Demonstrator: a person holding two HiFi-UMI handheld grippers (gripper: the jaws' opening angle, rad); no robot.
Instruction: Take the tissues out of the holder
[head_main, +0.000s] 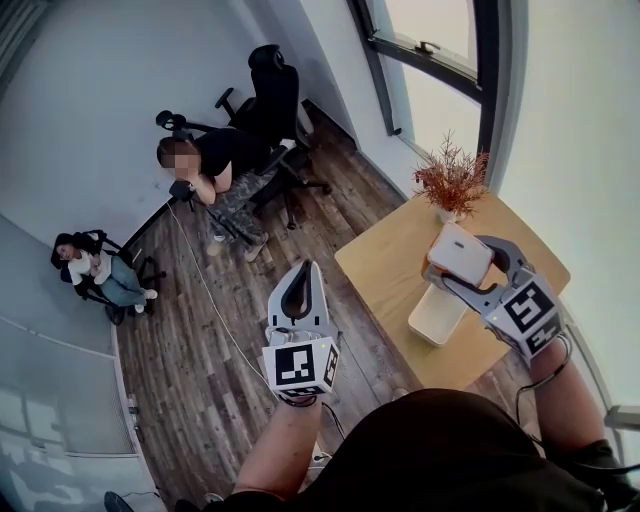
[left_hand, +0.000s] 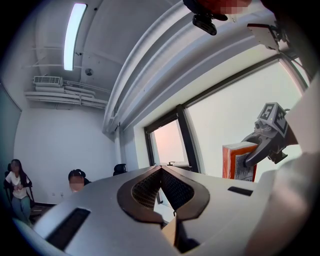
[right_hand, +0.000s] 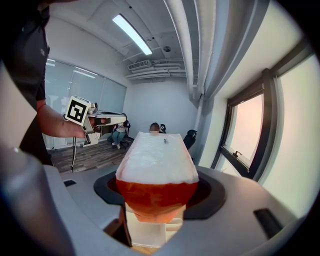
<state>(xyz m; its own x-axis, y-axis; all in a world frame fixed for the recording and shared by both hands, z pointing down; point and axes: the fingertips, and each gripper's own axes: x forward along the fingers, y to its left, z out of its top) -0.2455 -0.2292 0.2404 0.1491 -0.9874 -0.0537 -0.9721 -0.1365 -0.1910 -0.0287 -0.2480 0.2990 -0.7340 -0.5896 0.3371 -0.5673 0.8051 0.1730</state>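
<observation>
Grips soft orange-and-white tissue pack (head_main: 462, 252) in right gripper (head_main: 447, 268), right of centre, above white rectangular holder (head_main: 437, 316) on pale wooden table (head_main: 385, 262). Holds left gripper (head_main: 298, 272) clenched, empty, lower centre.

Daylight comes through the tall dark-framed window (head_main: 430, 60). Its panes are blown out to near white in the head view and pinkish-white in both gripper views.

Head view is bright and even. The pale wooden desk (head_main: 390, 260) is well lit to its edges, and the dark plank floor (head_main: 200, 340) has a faint sheen.

The long ceiling strip light (left_hand: 72, 35) is on, a hard glare.

Strong fisheye: window frames and ceiling pipes bow, and the gripper views have black corners.

Left gripper (left_hand: 161, 168): its grey fingers (left_hand: 90, 200) are soft, close to the lens.

In the right gripper view the orange-and-white tissue pack (right_hand: 157, 170) is blurred and its white top is overexposed.
</observation>
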